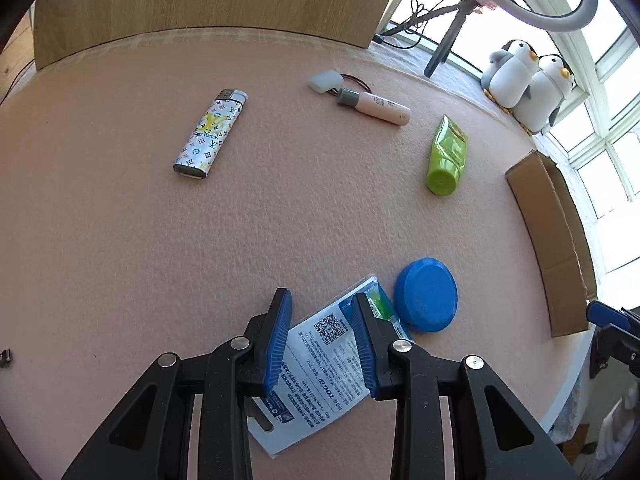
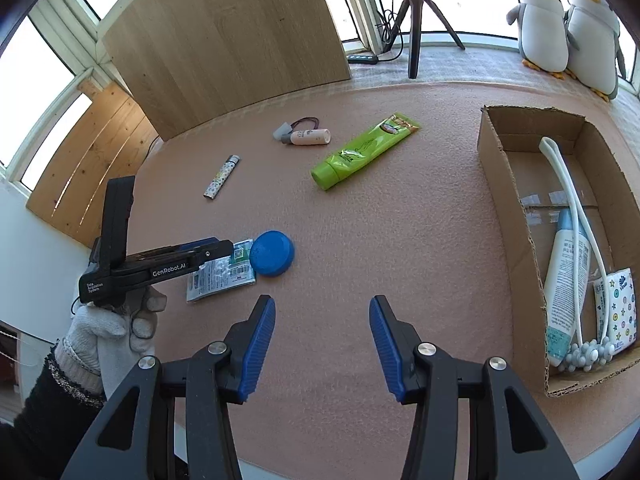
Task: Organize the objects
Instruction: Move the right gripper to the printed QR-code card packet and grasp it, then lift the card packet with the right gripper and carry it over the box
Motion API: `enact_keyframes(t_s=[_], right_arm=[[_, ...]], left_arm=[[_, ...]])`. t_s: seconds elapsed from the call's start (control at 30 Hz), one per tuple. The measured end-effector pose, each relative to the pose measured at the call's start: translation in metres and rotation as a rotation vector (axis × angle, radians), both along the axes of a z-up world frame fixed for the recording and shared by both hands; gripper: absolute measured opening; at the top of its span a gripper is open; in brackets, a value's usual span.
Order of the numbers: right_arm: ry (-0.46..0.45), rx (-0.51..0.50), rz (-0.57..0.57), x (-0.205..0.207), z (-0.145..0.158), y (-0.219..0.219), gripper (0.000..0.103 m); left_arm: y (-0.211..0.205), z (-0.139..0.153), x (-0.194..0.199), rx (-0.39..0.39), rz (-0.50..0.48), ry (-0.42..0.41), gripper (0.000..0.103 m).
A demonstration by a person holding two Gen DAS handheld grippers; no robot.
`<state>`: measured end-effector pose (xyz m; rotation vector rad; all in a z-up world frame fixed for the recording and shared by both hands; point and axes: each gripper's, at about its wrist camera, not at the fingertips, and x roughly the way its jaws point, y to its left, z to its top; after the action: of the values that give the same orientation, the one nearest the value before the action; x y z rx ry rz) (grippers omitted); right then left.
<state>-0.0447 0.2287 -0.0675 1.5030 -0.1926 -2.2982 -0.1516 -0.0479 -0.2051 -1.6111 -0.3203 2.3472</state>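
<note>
a round table [image 2: 360,240] covered in pink felt stands by bright windows, with a wooden board leaning behind it and two plush penguins [image 2: 568,20] on the sill.

the left tool [image 1: 322,336] hangs over a flat printed packet [image 1: 316,364] lying on the felt just beside a blue round lid [image 1: 426,294]; its jaws stand apart on either side of the packet, not yet closed on it. the right tool [image 2: 322,344] hovers released over bare felt, holding nothing, near the cardboard box [image 2: 516,208] at the table's right edge.

the step in hand looks like picking up the packet. it is thin and flat, so the jaws probably need to come low, pinch across a free edge or the narrow width, and keep clear of the lid that touches or nearly touches its corner. lifting slowly should keep the slippery plastic from sliding out.

counted on the felt: one packet, one blue lid, one patterned lighter [image 1: 211,134], one green tube [image 2: 364,152], one small pink tube [image 2: 310,137] with a pale cap [image 2: 282,130] beside it. in the box: one white tube [image 2: 566,280], one white massager [image 2: 576,240], one tissue pack [image 2: 616,308].
</note>
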Motion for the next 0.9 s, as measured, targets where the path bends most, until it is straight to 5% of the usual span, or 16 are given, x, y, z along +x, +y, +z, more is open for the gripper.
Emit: enact_keyframes(t_s=[0.27, 0.63, 0.8, 0.9], right_arm=[[-0.028, -0.014, 0.065, -0.004, -0.013, -0.023, 0.045], [-0.101, -0.026, 0.106, -0.010, -0.044, -0.039, 0.045], [-0.163, -0.044, 0.117, -0.009, -0.061, -0.043, 0.045], [-0.198, -0.062, 0.117, -0.010, -0.070, -0.047, 0.045]], left_arm=[[-0.013, -0.001, 0.041, 0.085, 0.007, -0.057, 0.033], [0.043, -0.003, 0.080, 0.147, -0.081, -0.075, 0.034], [0.054, 0.003, 0.088, 0.060, -0.104, -0.047, 0.037], [0.055, 0.005, 0.090, 0.064, -0.127, -0.058, 0.050]])
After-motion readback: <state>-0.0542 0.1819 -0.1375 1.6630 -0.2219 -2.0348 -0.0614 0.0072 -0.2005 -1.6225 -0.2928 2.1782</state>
